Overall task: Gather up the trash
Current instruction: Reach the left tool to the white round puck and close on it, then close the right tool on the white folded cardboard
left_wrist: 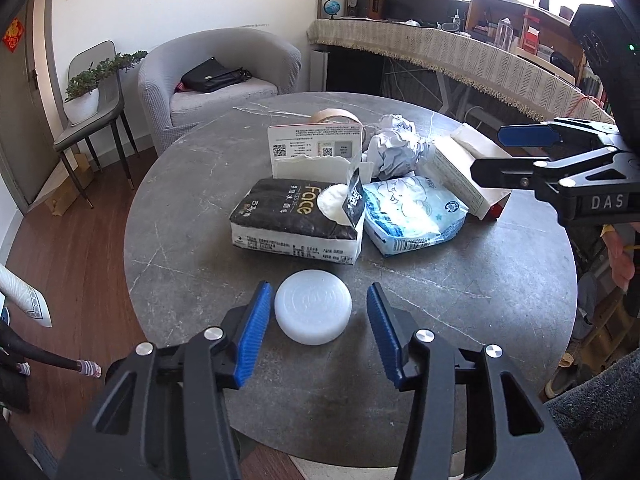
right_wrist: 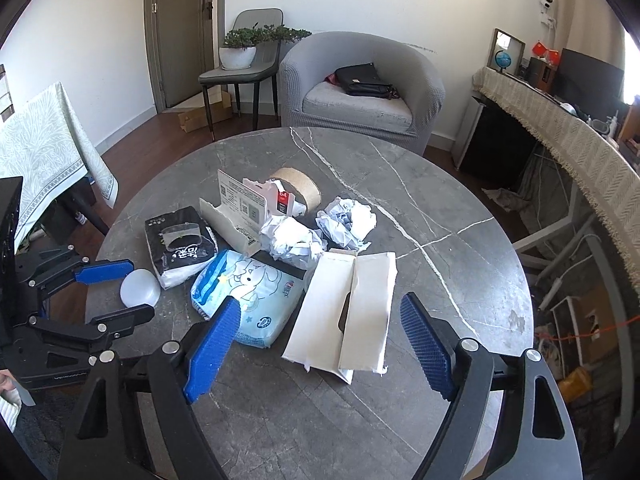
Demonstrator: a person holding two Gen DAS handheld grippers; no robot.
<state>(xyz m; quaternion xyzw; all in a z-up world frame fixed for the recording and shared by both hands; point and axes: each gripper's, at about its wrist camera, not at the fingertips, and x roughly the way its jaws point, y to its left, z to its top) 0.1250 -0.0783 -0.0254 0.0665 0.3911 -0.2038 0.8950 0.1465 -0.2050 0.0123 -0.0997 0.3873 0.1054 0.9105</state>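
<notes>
A pile of trash lies on the round grey table (left_wrist: 460, 320). A white round plastic lid (left_wrist: 313, 306) sits between the open fingers of my left gripper (left_wrist: 318, 294); the pads do not touch it. The lid also shows in the right wrist view (right_wrist: 140, 289), with my left gripper (right_wrist: 116, 292) around it. Behind it lie a black tissue pack (left_wrist: 296, 216), a blue wet-wipe pack (left_wrist: 414, 210), crumpled paper (left_wrist: 394, 148) and a torn white carton (right_wrist: 344, 312). My right gripper (right_wrist: 320, 312) is open, hovering just before the torn carton.
A tape roll (right_wrist: 298, 190) and a torn card box (right_wrist: 240, 208) lie further back on the table. A grey armchair (right_wrist: 360, 88) with a black bag stands beyond the table. A cloth-covered desk (right_wrist: 580, 148) runs along the right.
</notes>
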